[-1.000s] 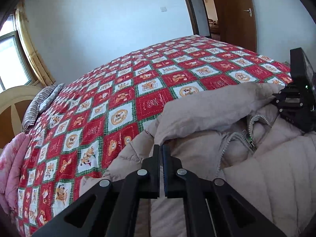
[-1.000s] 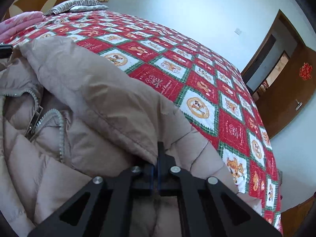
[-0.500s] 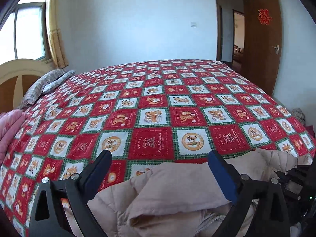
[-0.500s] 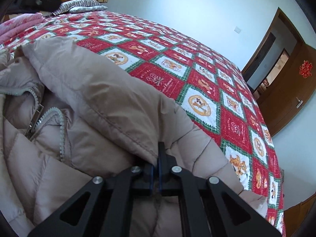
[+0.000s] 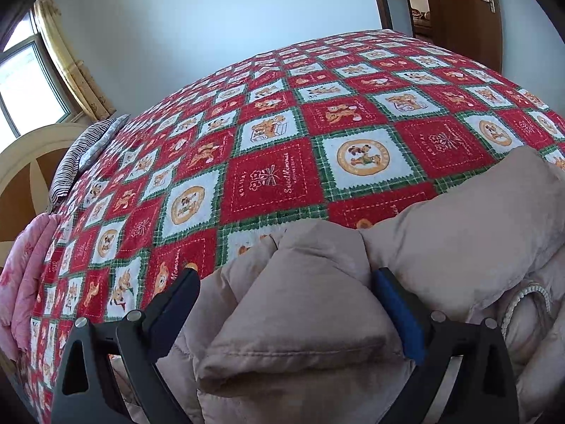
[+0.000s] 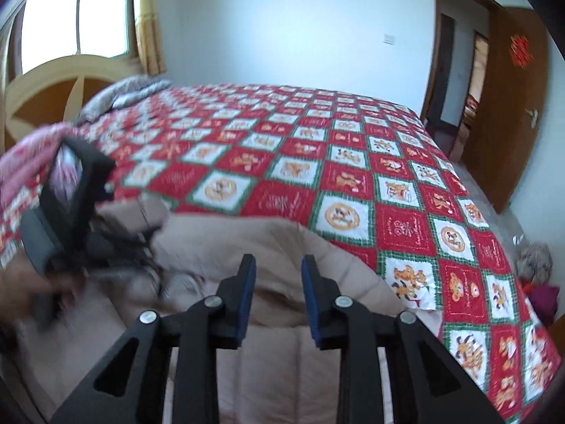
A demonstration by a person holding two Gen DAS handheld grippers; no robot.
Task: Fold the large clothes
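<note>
Both grippers had let go of the beige down jacket (image 5: pixel 459 219), which lay bunched on the checked bedspread (image 5: pixel 275 176). Left gripper (image 5: pixel 286 293) stood spread wide, straddling a folded flap untouched. Right gripper (image 6: pixel 277 275) had just been opening, nothing between its jaws. Fold apparently laid; regrasp likely next.

Above the puffy beige down jacket (image 6: pixel 310 247), which lies on the near edge of a bed under a red, white and green checked cartoon-print blanket (image 6: pixel 353 162), the black right gripper (image 6: pixel 277 265) has just been opening, nothing between its blue-padded jaws, while the blurred left gripper (image 6: pixel 67 208) sits at the jacket's left end.
</note>
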